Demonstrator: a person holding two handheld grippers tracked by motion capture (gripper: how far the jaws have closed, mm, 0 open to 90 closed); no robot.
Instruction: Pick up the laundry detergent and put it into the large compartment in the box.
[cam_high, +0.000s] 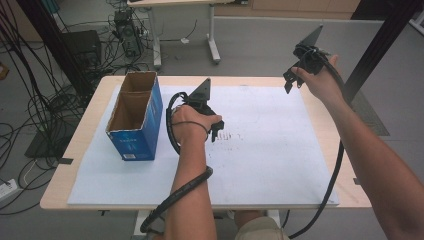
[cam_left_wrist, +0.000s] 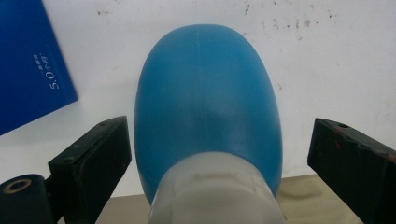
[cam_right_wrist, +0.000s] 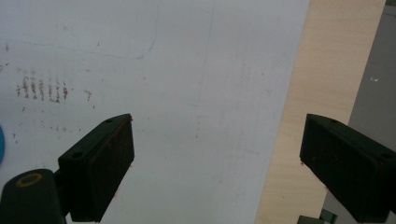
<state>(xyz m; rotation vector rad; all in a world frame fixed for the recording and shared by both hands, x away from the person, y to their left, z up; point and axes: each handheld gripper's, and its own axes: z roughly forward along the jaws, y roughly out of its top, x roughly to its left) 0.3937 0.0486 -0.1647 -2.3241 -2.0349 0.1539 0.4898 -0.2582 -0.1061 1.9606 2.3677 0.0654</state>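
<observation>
So starting at the left gripper (cam_left_wrist: 210, 154): in its own view the two black jaws sit wide apart at the lower left and lower right of the frame, and between them is a blue bottle (cam_left_wrist: 208, 102) with a pale whitish cap end (cam_left_wrist: 217, 191) pointing back toward the camera. Neither pad looks like it's touching the bottle, there's a clear gap on the right side and a thinner one on the left, so I'd say it's open around the thing, not gripping it. The bottle seems to lie on the white sheet (cam_left_wrist: 336, 60), rounded end pointing to the top of the frame, and a blue cardboard box (cam_left_wrist: 28, 70) pokes in at the upper left. In the high view that left gripper (cam_high: 216, 131) is near the middle of the frame, just right of the box (cam_high: 137, 131), which stands open-topped and looks empty; the hand covers the bottle there. The right gripper (cam_high: 292, 80) is held up in the air toward the upper right, and in its own view the jaws are spread wide with nothing between them, just white sheet and a strip of wooden table (cam_right_wrist: 303, 140). My read: this is the grab step, lined up but not closed yet. Next move would be squeezing the left jaws on the bottle body, which looks smooth and rounded so it could squirt out if pinched too near the fat end, then probably lifting it over into the box.
</observation>
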